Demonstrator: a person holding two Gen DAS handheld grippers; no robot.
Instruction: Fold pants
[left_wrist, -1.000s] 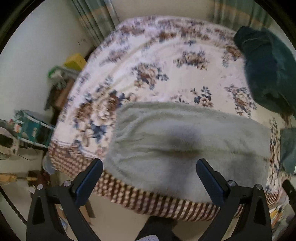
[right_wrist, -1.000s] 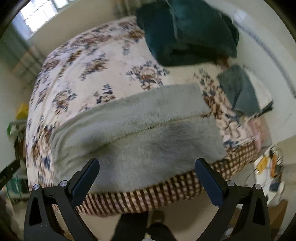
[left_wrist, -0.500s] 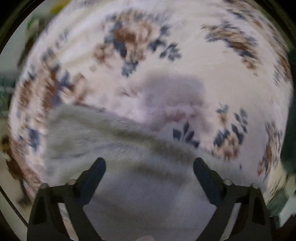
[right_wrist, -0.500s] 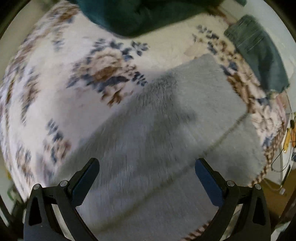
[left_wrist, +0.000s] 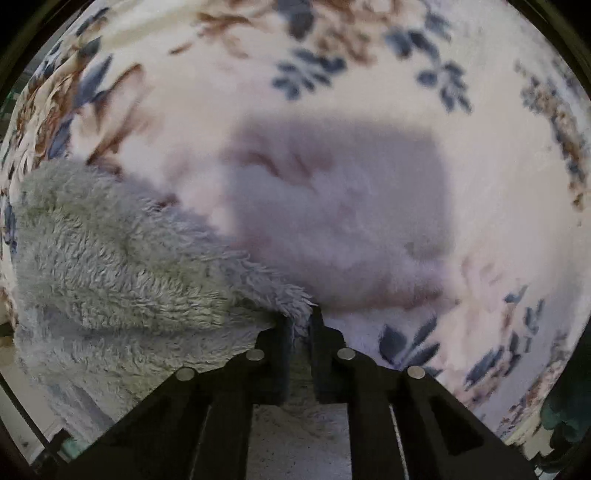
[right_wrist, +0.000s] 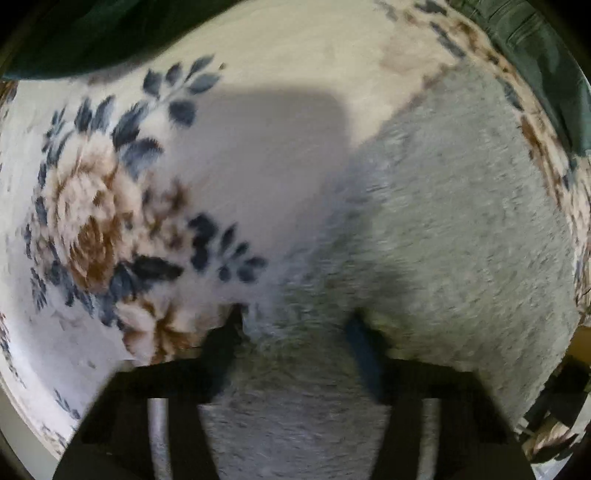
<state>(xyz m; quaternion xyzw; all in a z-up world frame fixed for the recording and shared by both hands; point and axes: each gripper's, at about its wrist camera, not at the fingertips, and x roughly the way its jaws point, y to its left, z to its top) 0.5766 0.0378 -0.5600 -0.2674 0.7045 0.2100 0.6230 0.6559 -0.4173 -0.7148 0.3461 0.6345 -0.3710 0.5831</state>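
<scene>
Pants (left_wrist: 122, 266), pale grey fleece, are laid on a bed under a floral blanket (left_wrist: 480, 184). In the left wrist view the cloth is bunched at the left and lower left, and its far edge is drawn into a tuft at the fingertips.

Left tool (left_wrist: 298, 325): the jaws are nearly together, with a pinch of the pants' edge held between them. A dark rectangular shadow (left_wrist: 340, 206) is cast on the blanket just beyond the tips.

Right tool (right_wrist: 295, 325): the jaws are partly apart and pressed down into the fleece. The left finger (right_wrist: 231, 328) is seen at the boundary between pants (right_wrist: 461, 240) and blanket (right_wrist: 92, 221); the right finger (right_wrist: 360, 339) is sunk into the pile. Fleece is seen between the fingers, but a firm grip cannot be judged through the motion blur.

Dark green fabric (right_wrist: 92, 33) is seen at the top left of the right wrist view, and a grey-green garment (right_wrist: 543, 62) at the top right, beyond the pants.
</scene>
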